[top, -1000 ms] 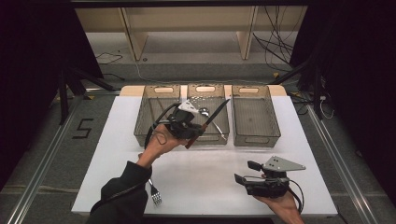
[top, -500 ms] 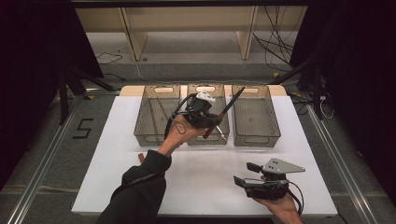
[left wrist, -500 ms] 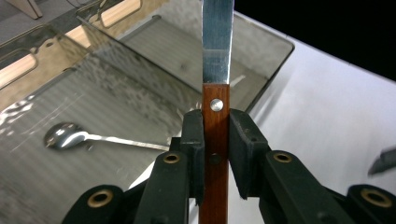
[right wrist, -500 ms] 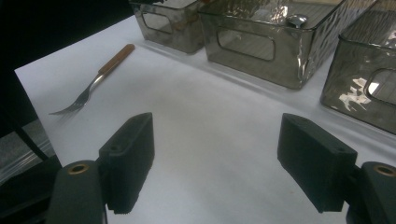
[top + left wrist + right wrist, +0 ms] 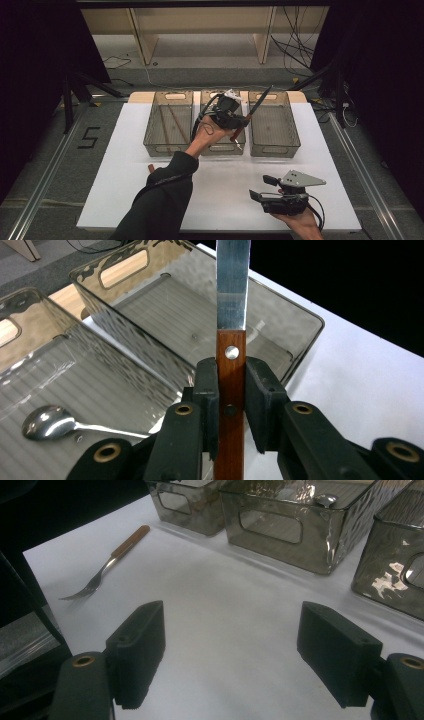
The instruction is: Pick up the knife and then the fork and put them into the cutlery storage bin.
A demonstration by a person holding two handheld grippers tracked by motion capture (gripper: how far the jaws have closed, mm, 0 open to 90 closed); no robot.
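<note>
The left gripper (image 5: pixel 239 121) is clamped on the wooden handle of a knife (image 5: pixel 231 340), carrying it above the middle bin (image 5: pixel 220 149) toward the right bin (image 5: pixel 275 149), its blade slanting up to the far right. The step in hand looks like sorting cutlery; next, the knife needs lowering into the right bin before release. The right gripper (image 5: pixel 235 650) rests near, jaws wide and empty. A black "5" (image 5: pixel 88 137) marks the floor at left.

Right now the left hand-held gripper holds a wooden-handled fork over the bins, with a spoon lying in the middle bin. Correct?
Not quite. The left hand-held gripper clamps a wooden-handled knife, not a fork, as the left gripper view shows. The spoon does lie in the middle bin.
</note>
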